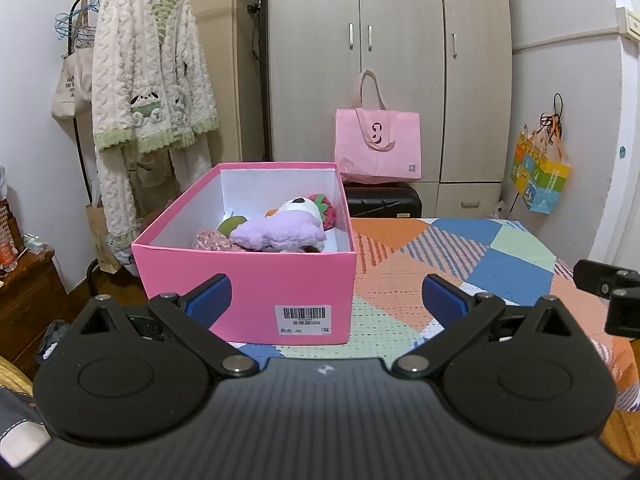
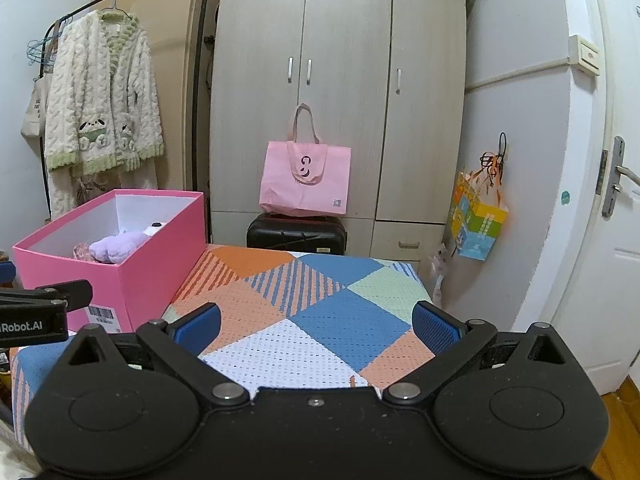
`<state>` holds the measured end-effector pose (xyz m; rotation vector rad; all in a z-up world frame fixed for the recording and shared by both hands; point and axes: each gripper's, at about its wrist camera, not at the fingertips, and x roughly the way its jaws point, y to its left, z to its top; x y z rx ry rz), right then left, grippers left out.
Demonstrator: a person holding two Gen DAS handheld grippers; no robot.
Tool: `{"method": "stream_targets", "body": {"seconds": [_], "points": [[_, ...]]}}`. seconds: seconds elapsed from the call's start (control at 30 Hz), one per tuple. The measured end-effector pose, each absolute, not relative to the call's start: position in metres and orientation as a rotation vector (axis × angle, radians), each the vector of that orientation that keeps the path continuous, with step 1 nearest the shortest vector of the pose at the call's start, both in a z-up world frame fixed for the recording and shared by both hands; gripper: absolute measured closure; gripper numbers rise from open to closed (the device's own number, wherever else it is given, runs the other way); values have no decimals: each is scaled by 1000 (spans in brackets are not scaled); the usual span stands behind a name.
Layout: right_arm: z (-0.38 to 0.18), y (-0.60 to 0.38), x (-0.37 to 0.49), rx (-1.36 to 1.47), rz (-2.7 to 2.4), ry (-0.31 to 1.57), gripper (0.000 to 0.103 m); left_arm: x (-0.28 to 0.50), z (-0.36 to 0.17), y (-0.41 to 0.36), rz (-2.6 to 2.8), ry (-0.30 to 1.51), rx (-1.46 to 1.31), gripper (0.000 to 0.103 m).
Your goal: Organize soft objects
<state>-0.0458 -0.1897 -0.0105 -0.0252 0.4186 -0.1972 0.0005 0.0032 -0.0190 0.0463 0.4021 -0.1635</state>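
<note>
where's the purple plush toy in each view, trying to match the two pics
Left wrist view: purple plush toy lies inside the pink box, just left of picture centre, straight ahead of the left gripper.
Right wrist view: the same toy peeks over the box wall at far left, left of the right gripper.
Shared landmark: pink tote bag against the wardrobe.

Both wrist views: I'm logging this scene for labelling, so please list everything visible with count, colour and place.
Cardboard storage box: one, pink, left on the patchwork cover.
Plush toys: several, lilac, white, red, inside the box.
Patchwork cover: one, orange, blue, white, under the box.
Tote bag: one, pink, on the black suitcase.
Wardrobe: one, beige, behind.
Fleece robe: one, cream and green, hanging left.
Paper gift bag: one, multicoloured, hanging right.
Door: one, white, far right.
Left gripper: open, empty.
Right gripper: open, empty.
</note>
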Motion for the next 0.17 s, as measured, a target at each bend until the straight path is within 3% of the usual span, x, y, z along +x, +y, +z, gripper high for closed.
{"method": "stream_targets", "body": {"seconds": [0.17], "points": [[-11,-192,-44,-20,-202,422,0,0,-19,2,-162,401,54,0]]}}
